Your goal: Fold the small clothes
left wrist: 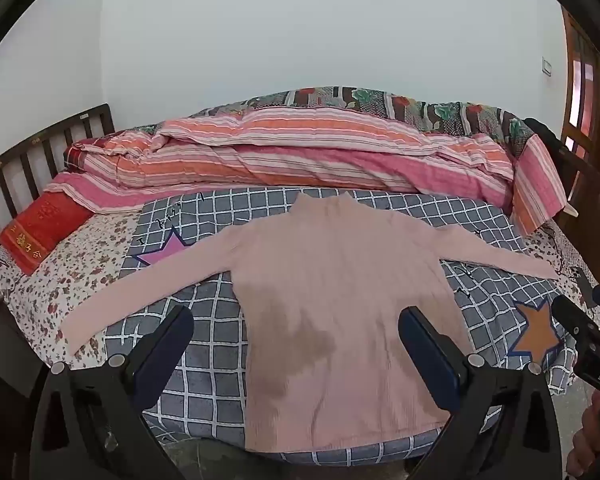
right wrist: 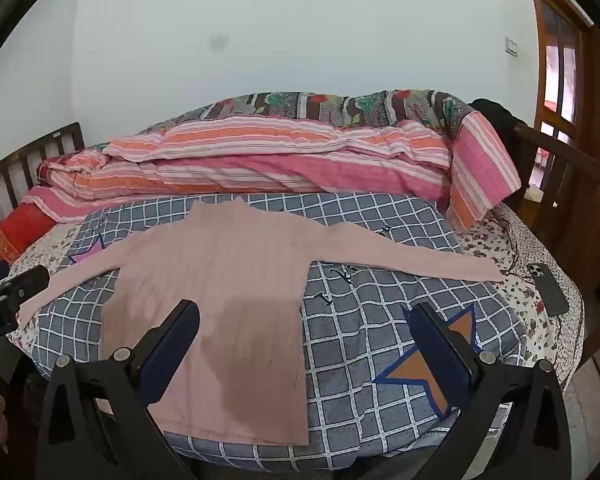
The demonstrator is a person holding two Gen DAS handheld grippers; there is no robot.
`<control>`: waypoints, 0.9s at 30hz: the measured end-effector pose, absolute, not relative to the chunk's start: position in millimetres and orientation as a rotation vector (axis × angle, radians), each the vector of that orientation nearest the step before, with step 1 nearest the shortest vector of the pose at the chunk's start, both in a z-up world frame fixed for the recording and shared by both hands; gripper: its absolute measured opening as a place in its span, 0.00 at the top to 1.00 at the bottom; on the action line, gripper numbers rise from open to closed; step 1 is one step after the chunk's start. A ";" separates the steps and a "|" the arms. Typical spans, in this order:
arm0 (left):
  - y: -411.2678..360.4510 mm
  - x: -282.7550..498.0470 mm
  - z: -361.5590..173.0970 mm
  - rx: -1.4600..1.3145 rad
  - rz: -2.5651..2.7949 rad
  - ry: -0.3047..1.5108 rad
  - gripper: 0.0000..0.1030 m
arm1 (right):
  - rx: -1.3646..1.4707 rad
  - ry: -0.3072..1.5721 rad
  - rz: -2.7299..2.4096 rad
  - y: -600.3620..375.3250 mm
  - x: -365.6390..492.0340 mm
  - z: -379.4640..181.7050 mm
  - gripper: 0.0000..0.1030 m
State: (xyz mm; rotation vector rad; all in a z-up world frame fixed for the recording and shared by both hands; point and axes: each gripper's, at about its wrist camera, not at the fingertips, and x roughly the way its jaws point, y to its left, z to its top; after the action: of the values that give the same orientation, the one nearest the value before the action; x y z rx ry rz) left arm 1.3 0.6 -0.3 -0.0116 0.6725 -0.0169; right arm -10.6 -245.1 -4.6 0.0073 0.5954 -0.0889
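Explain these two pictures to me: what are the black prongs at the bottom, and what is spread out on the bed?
There is no robot here. A person holds a pair of tongs in each hand, each with a camera looking along its two fingers. One picture comes from the left tongs, the other from the right tongs. Both stand wide open and hold nothing. On the checked cover lies a pink long-sleeved top, flat, sleeves spread, not yet folded. Behind it is a rolled striped quilt. A phone lies near the bed's edge.
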 end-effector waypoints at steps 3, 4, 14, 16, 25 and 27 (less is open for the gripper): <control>-0.3 0.2 -0.3 0.001 -0.004 0.652 0.00 | 0.005 0.600 -0.089 -243.2 -10.2 -7.3 0.00; -0.6 0.6 -0.5 0.001 -0.004 0.653 0.00 | 0.003 0.600 -0.089 -242.7 -10.4 -7.7 0.00; 1.4 -1.9 2.1 -0.003 -0.006 0.641 0.00 | 0.015 0.598 -0.088 -246.1 -13.7 -6.4 0.00; 0.9 -2.8 2.0 -0.005 -0.011 0.640 0.00 | 0.016 0.597 -0.088 -245.6 -14.1 -6.0 0.00; -2.3 -4.0 7.9 -0.010 -0.014 0.635 0.00 | 0.014 0.589 -0.085 -242.1 -16.8 0.0 0.00; -1.3 -4.6 7.6 -0.015 -0.016 0.635 0.00 | 0.012 0.588 -0.085 -242.5 -16.6 0.9 0.00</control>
State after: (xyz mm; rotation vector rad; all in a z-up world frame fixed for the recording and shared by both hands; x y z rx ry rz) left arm -4.6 -1.3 7.6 -0.0150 0.6354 -0.0161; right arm -16.6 -242.5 0.9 0.0120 0.5881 -0.0854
